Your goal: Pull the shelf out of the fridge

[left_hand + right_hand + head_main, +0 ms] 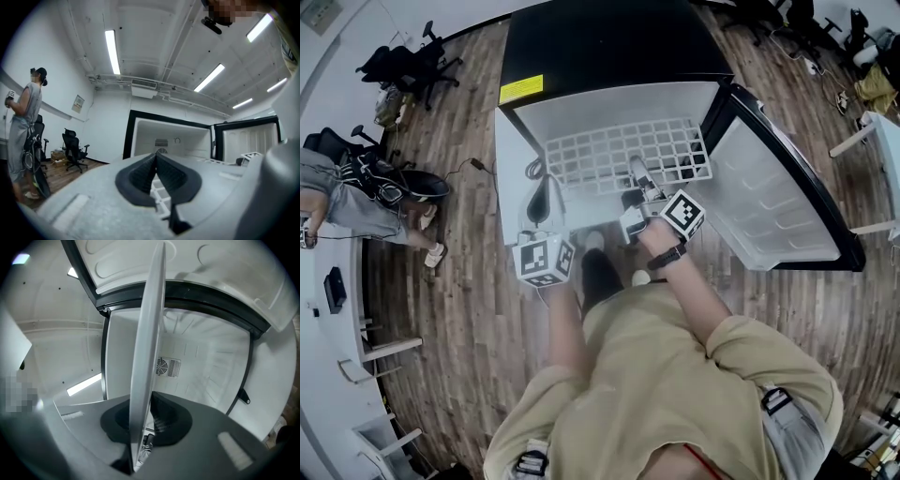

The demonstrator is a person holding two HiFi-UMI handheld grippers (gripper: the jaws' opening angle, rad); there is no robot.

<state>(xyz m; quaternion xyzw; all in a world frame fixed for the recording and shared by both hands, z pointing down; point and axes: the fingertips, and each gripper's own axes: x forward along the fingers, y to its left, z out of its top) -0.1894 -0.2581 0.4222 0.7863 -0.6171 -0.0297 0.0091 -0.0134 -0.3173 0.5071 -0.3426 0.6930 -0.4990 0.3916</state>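
Observation:
The black fridge [600, 47] stands open, its door [769, 197] swung out to the right. A white wire shelf [623, 155] sticks partly out of the white compartment. My right gripper [635, 173] is shut on the shelf's front edge. In the right gripper view the shelf [147, 333] shows edge-on as a pale strip clamped between the dark pads of the right gripper [146, 404]. My left gripper [548, 192] sits at the shelf's front left corner. In the left gripper view the left gripper [156, 155] has its tips touching, and the shelf's grid [157, 192] shows below through the gap.
A person [337, 202] sits at the left by a white desk [328, 309], and the same person [26, 122] appears in the left gripper view. Office chairs [408, 66] stand at the back left. A cable [469, 167] lies on the wood floor beside the fridge.

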